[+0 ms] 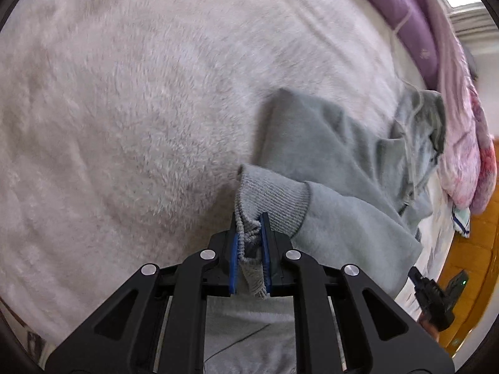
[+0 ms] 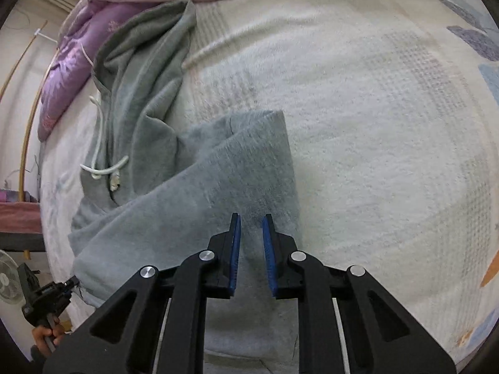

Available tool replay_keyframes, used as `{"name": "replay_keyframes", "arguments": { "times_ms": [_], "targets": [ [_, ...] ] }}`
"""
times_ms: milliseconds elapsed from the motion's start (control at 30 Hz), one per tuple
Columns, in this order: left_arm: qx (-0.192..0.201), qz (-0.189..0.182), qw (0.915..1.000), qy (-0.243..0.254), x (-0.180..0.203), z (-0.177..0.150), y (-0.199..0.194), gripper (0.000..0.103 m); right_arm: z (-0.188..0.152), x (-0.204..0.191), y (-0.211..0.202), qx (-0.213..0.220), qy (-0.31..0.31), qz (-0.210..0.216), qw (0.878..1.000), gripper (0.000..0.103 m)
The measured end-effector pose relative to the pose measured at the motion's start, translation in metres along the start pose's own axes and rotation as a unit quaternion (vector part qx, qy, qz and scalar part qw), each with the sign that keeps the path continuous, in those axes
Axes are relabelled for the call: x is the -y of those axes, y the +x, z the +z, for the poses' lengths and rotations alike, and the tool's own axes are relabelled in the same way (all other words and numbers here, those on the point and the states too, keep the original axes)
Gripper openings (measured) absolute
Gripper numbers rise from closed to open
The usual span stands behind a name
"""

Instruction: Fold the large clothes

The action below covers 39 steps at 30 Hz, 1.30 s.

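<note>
**Hidden and cut off**

Between the left gripper [image 1: 249,243] pads, the cuff [image 1: 271,199] edge bunches out of sight. The hoodie [image 2: 187,187] hem runs under the right gripper [image 2: 251,246], past the bottom edge. Beyond the fingers the blanket [image 1: 124,109] blurs. The quilt [image 2: 78,62] is cropped.

Left hand-held gripper [image 1: 249,218]: blue pads nearly together, clamped on the hoodie's ribbed cuff [image 1: 268,199]. Right hand-held gripper [image 2: 251,218]: jaws parted, nothing between the pads, tips pointing down at grey fabric. Person's hand [image 2: 46,333] grips left handle.
</note>
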<state>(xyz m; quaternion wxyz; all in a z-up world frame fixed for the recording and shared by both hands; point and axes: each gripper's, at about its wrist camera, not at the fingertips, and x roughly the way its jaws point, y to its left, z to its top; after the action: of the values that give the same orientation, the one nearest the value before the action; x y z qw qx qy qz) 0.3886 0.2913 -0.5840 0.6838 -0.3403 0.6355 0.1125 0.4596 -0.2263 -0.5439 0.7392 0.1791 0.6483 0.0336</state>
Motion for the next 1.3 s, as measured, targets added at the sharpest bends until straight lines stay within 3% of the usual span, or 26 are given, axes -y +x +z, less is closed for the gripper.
{"name": "replay_keyframes", "arguments": {
  "times_ms": [133,300,333,367,400,433,467,567,633,767,833,967,1167,1233,1300],
  "targets": [
    [-0.012,0.024,0.9995,0.017,0.005,0.008,0.017,0.018,0.001,0.008,0.023,-0.015,0.001,-0.010,1.000,0.012],
    [-0.038,0.025,0.9989,-0.004,0.002,0.018,0.020,0.023,0.005,0.005,0.020,-0.025,0.007,-0.019,1.000,0.014],
    [-0.047,0.025,0.9985,-0.015,0.001,0.021,0.017,0.035,0.006,0.003,0.013,-0.025,0.010,-0.021,0.999,0.015],
    [-0.050,0.027,0.9980,-0.026,-0.003,0.024,0.010,0.062,0.007,0.001,0.006,-0.020,0.013,-0.015,1.000,0.017],
    [-0.038,0.031,0.9982,-0.033,-0.004,0.026,-0.002,0.077,0.010,-0.002,-0.001,-0.015,0.013,-0.009,1.000,0.020],
    [-0.014,0.047,0.9983,-0.032,-0.004,0.027,-0.016,0.085,0.014,-0.009,-0.013,-0.001,0.006,-0.006,1.000,0.021],
    [0.010,0.062,0.9978,-0.021,0.002,0.029,-0.028,0.085,0.019,-0.015,-0.021,0.010,0.000,-0.004,1.000,0.028],
    [0.045,0.092,0.9938,0.045,0.038,0.040,-0.044,0.085,0.042,-0.036,-0.031,0.031,-0.011,0.021,0.999,0.031],
    [0.053,0.068,0.9934,0.077,0.069,0.051,-0.043,0.085,0.065,-0.050,-0.026,0.035,0.002,0.053,0.998,0.032],
    [0.032,0.003,0.9940,0.105,0.137,0.073,-0.017,0.085,0.112,-0.082,0.005,0.016,0.034,0.096,0.995,0.033],
    [0.017,-0.022,0.9923,0.121,0.175,0.082,0.003,0.085,0.130,-0.092,0.023,0.009,0.044,0.093,0.995,0.037],
    [-0.005,-0.033,0.9884,0.148,0.234,0.091,0.039,0.085,0.153,-0.096,0.055,-0.012,0.086,0.091,0.992,0.038],
    [-0.020,-0.031,0.9863,0.161,0.275,0.096,0.078,0.084,0.176,-0.088,0.080,-0.031,0.106,0.095,0.989,0.039],
    [-0.022,-0.024,0.9864,0.161,0.281,0.097,0.089,0.082,0.182,-0.086,0.080,-0.029,0.102,0.098,0.990,0.036],
    [-0.028,-0.029,0.9861,0.161,0.286,0.095,0.098,0.078,0.180,-0.078,0.077,-0.024,0.093,0.106,0.990,0.024]
  ]
}}
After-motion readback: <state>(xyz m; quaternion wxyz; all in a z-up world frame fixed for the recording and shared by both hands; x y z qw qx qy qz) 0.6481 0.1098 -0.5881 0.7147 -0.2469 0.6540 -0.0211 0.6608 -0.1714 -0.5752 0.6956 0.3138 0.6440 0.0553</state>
